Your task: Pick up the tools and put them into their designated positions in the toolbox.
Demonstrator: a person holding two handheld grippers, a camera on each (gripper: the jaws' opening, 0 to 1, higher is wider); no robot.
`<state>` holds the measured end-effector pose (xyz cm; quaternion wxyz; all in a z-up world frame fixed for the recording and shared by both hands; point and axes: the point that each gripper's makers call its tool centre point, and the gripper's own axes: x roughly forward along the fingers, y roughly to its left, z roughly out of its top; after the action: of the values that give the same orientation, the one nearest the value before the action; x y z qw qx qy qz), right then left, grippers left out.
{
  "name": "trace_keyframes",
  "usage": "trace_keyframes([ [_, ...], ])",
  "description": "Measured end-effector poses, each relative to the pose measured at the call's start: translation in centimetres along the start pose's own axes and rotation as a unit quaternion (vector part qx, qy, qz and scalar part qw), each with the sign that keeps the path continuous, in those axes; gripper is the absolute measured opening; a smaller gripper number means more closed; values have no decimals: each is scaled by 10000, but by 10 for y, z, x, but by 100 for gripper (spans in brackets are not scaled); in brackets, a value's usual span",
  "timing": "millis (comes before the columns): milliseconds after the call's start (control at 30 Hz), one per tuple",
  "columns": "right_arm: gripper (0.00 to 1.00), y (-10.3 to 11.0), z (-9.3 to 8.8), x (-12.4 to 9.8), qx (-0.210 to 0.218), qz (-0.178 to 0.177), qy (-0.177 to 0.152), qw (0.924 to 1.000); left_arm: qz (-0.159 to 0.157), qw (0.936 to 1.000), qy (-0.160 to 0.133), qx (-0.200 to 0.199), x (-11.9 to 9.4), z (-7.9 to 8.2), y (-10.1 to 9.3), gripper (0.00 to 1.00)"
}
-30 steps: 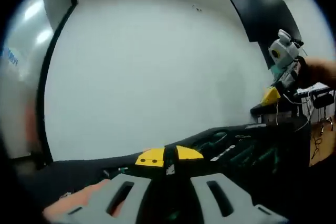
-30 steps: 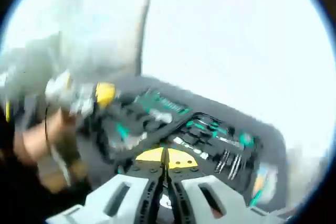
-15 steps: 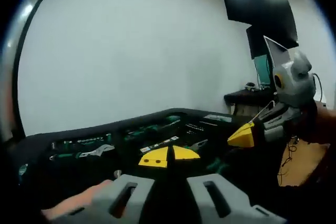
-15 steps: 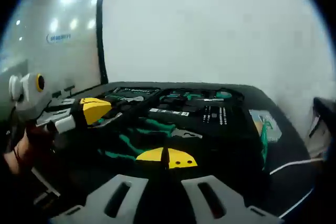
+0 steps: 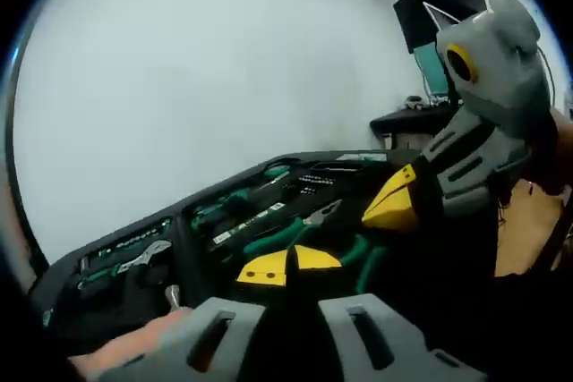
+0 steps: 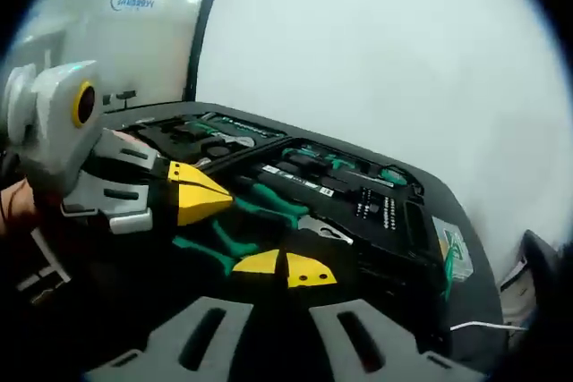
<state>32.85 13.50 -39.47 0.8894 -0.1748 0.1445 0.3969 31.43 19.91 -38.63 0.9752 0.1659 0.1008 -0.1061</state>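
Green-handled pliers (image 6: 269, 207) lie in the open toolbox (image 6: 421, 221), in the middle compartment, w/ a row of small bits (image 6: 376, 207) just beside them and a wrench (image 5: 143, 257) in the far-left tray of the left gripper view. Each tool sits in its own moulded slot, so the black foam decides where a thing must go.

Right gripper (image 6: 285, 267) has yellow tips pressed together w/ nothing visible between them; it hangs above the pliers, approx. over the box centre. Left gripper (image 5: 288, 264) looks the same: tips closed together, nothing held. In the right gripper view the left gripper comes in from the left w/ its tips also pointing toward the pliers area; the right one is seen likewise in the left gripper view.

Both claws aim at the box, so I judge the person is choosing a tool or checking the slots. Which tool is out of place, I cannot tell.
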Motion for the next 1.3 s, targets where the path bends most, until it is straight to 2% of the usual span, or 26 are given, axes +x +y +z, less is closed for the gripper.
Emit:
trace_keyframes([
  [167,0,-3,-2,1,83,163,-148,9997,-105,9998,-6,142,-4,-1,0,0],
  [200,0,-3,-2,2,76,190,-160,9997,-199,9997,74,82,-2,-5,-1,0],
  [267,0,-2,-1,2,25,235,-160,9996,-266,9996,43,89,3,-5,0,0],
  [367,0,-1,0,2,-251,239,-182,9992,-277,9995,-30,161,2,-2,-1,0],
  [467,0,2,0,0,-425,186,-222,9987,-465,9989,-67,67,1,-4,-2,0],
  [533,0,1,2,0,-696,118,-259,9972,-529,9986,-77,12,1,-4,-2,0],
  [600,0,0,2,2,-583,123,-255,9979,-527,9985,-51,-117,2,-6,-3,0],
  [633,0,-1,1,2,-320,154,-259,9990,-521,9985,-76,-147,1,-6,-3,0],
  [667,0,-3,1,2,-408,169,-279,9986,-522,9985,-84,-170,1,-6,-3,0],
  [700,0,-4,-20,7,-256,86,324,9991,-614,9968,372,-363,12,-27,-8,0],
  [733,0,-14,3,11,-726,123,-269,9969,-445,9986,-4,-291,19,-19,0,0],
  [767,0,-23,8,15,-366,14,-349,9987,-459,9988,-143,-42,17,-9,3,0],
  [800,0,-9,2,5,-418,77,-362,9984,-485,9987,82,-133,14,-11,3,0],
  [867,0,-1,-1,-2,-406,69,-394,9984,-408,9991,114,-95,9,-14,-5,0],
  [933,0,-3,3,0,-156,79,-799,9967,-310,9994,120,-12,6,-11,-7,0],
  [967,0,-2,2,-2,-184,311,-856,9957,-250,9996,109,-45,4,-9,-8,0],
  [1000,0,-3,0,-6,-109,490,-714,9962,-232,9996,97,-95,2,-9,-8,0],
  [1033,0,-8,1,-12,191,551,-650,9962,-352,9993,-80,51,-1,-3,-11,0],
  [1067,0,-17,6,-18,642,522,-713,9940,-410,9991,-84,-56,-4,-2,-13,0],
  [1100,1,-29,14,-23,1141,440,-868,9887,-383,9989,37,-286,-2,-11,-6,0],
  [1133,4,-42,23,-27,1586,338,-1081,9808,-244,9994,-157,-211,-3,-5,4,0],
  [1167,4,-57,30,-29,1878,253,-1321,9730,-67,9985,-503,-227,-12,10,13,0],
  [1200,5,-69,36,-30,1920,219,-1558,9687,7,9970,-651,-413,-18,16,23,0],
  [1267,7,-84,44,-33,1561,80,-2019,9668,233,9925,-948,-732,-30,27,49,0],
  [1300,7,-90,42,-34,1468,-24,-2034,9680,401,9896,-1144,-769,-38,32,72,1],
])
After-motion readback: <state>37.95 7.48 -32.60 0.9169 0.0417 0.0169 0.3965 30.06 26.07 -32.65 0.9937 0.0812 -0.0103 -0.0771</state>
